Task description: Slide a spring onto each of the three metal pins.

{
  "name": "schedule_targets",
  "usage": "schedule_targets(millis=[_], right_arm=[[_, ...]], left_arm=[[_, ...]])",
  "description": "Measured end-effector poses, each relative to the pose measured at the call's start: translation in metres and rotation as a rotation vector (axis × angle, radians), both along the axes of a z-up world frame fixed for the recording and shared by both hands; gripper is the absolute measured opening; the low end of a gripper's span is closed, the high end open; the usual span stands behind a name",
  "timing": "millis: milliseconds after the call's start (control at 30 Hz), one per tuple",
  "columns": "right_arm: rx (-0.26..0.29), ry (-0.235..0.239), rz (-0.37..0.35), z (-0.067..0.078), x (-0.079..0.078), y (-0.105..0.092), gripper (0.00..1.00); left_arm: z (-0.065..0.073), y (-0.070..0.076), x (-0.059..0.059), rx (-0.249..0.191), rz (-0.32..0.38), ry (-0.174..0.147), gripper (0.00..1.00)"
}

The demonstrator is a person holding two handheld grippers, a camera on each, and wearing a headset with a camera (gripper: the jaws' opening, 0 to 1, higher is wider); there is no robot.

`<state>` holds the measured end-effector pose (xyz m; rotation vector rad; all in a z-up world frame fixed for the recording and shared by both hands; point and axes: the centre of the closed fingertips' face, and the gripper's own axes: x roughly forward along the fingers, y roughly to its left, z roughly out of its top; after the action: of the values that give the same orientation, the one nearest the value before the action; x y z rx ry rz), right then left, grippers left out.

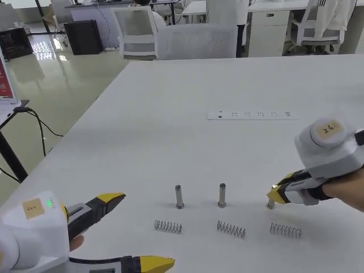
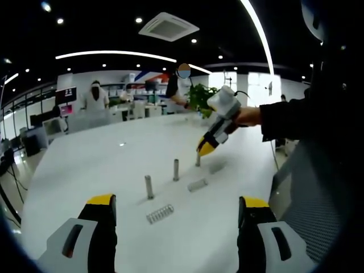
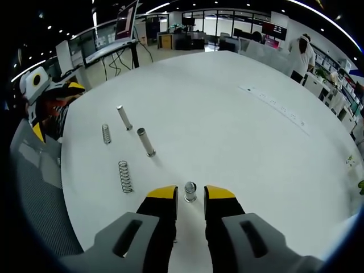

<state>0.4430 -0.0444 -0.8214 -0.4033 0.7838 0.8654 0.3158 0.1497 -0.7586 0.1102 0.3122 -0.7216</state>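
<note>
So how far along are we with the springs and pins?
Nothing done yet: the left spring, middle spring and right spring lie flat on the table, and the left pin, middle pin and right pin stand bare. In hand: the right gripper straddles the right pin, no spring held; the left gripper is open, empty. Left: all three springs.

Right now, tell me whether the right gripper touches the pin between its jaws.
Apart. Right gripper view: pin stands between the right gripper's jaws, table visible either side.
</note>
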Motion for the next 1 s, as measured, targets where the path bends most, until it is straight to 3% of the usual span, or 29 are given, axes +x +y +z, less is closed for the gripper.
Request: schedule_targets(millis=[567,1000], right_arm=[[0.018,-0.022,0.022,0.005,-0.008,-0.004,0.29],[0.011,-0.024,0.03,0.004,-0.019,-0.013,0.3]], left_arm=[[0.003,-0.001,0.004,0.002,-0.008,-0.01,0.85],[0.006,-0.002,0.005,0.0,-0.014,-0.015,0.85]])
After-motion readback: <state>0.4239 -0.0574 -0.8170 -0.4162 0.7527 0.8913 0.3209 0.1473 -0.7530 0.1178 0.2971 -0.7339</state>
